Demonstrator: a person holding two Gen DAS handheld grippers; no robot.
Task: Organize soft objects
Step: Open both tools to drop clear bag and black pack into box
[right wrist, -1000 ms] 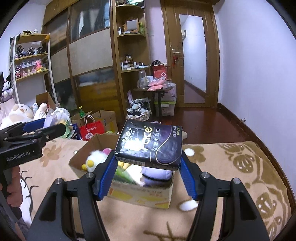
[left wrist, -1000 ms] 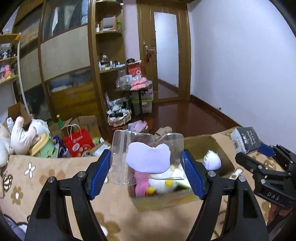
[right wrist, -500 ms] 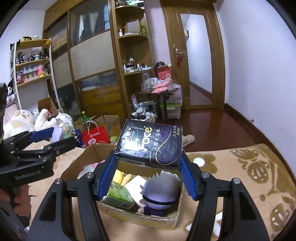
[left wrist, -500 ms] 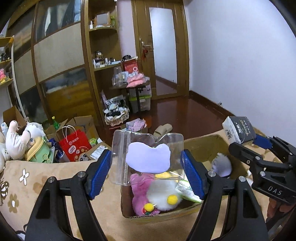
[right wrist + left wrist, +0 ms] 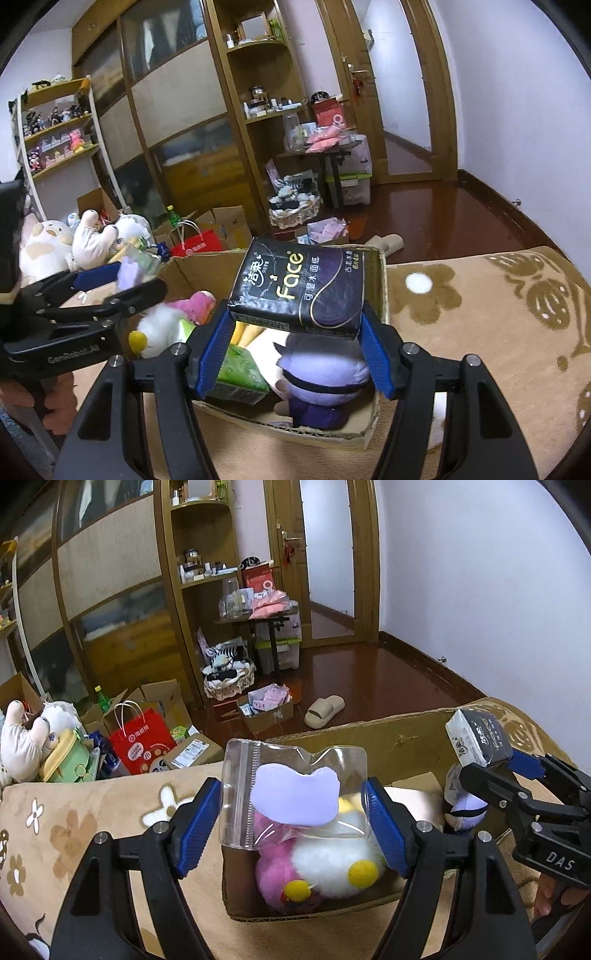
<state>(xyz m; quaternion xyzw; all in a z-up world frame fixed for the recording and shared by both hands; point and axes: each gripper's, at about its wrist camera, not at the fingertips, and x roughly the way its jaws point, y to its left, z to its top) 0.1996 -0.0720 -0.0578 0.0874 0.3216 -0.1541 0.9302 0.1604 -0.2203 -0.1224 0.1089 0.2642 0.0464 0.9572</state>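
My left gripper (image 5: 293, 823) is shut on a clear zip bag (image 5: 291, 794) holding a lilac soft pad, above the near end of an open cardboard box (image 5: 369, 738). My right gripper (image 5: 295, 350) is shut on a dark tissue pack (image 5: 299, 291) over the same box (image 5: 382, 280); the pack also shows in the left wrist view (image 5: 478, 740). Inside the box lie a pink and white plush (image 5: 321, 864), a purple-hooded plush (image 5: 325, 380) and a green packet (image 5: 240, 373). The left gripper shows at the left of the right wrist view (image 5: 122, 280).
The box stands on a beige flowered blanket (image 5: 480, 314). Beyond its edge are plush toys (image 5: 55, 243), a red paper bag (image 5: 142, 738), open cartons, a slipper (image 5: 325, 710) on the dark wood floor, shelves and a door.
Both grippers have moved forward and down over the box, keeping hold of the bag and the tissue pack. The box interior now fills more of both views.
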